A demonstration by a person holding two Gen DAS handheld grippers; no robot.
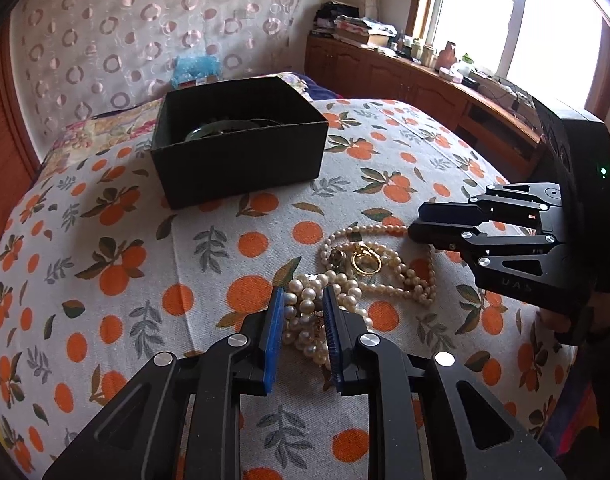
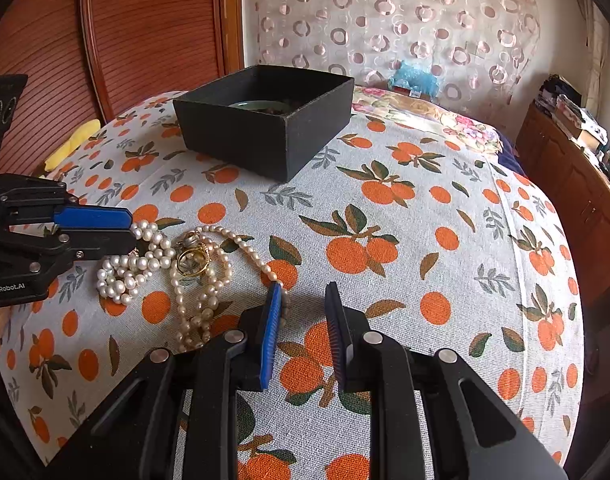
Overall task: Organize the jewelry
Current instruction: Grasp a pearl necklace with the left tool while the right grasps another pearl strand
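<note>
A heap of pearl strands (image 1: 305, 312) lies on the orange-print cloth, with a longer pearl necklace (image 1: 389, 272) and a gold ring (image 1: 366, 263) beside it. My left gripper (image 1: 303, 300) is open, its blue pads on either side of the bunched pearls, not closed on them. My right gripper (image 2: 303, 300) is open and empty, low over the cloth just right of the necklace's end (image 2: 265, 268). The pearls (image 2: 133, 268) and ring (image 2: 191, 264) show in the right wrist view too. A black open box (image 1: 241, 148) stands further back with a green bangle (image 1: 209, 130) inside.
The cloth covers a rounded surface that drops away at the edges. A wooden headboard (image 2: 145, 32) stands at the back left, and a wooden cabinet (image 1: 425, 84) with clutter runs under the window at the right. A yellow object (image 2: 71, 146) lies at the far left edge.
</note>
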